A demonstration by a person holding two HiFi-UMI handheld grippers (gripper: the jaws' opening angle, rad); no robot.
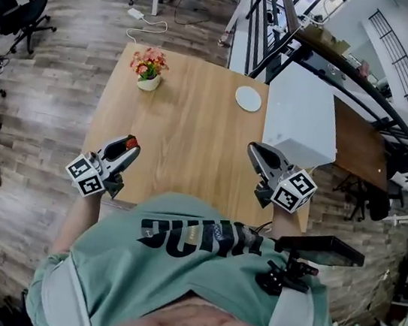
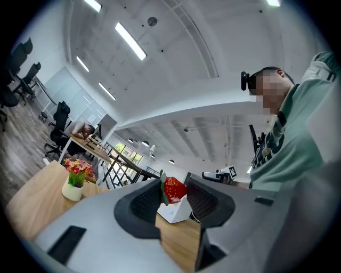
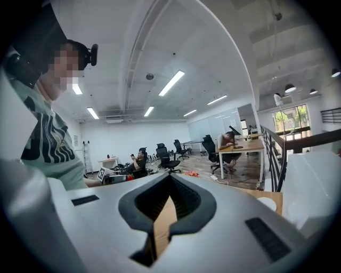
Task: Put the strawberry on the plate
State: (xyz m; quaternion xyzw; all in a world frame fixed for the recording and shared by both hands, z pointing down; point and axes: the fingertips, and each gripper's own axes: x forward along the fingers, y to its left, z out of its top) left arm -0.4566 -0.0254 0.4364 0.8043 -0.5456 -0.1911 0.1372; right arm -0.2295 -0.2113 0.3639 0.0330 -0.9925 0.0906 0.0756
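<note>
The strawberry (image 2: 175, 189) is red and glossy, with a green leafy cap turned to one side. It sits pinched between the black ribbed pads near the tips of the left gripper (image 2: 173, 194), which is clamped on it from both sides. In the head view, that gripper holds the fruit over the near left edge of the wooden table (image 1: 192, 141), well apart from the plate (image 1: 248, 99). The plate is small, round and white, and lies on the far side of the table. Bare tabletop stretches between fruit and plate, with nothing standing along that line. A white box (image 1: 301, 120) stands just beside the plate on its right. A small white pot of pink and red flowers (image 1: 149, 67) sits at the far left corner. The right gripper (image 1: 255, 151) is over the near right part of the table, close to the box's near corner, its jaws pressed together at the tips with nothing in them.
</note>
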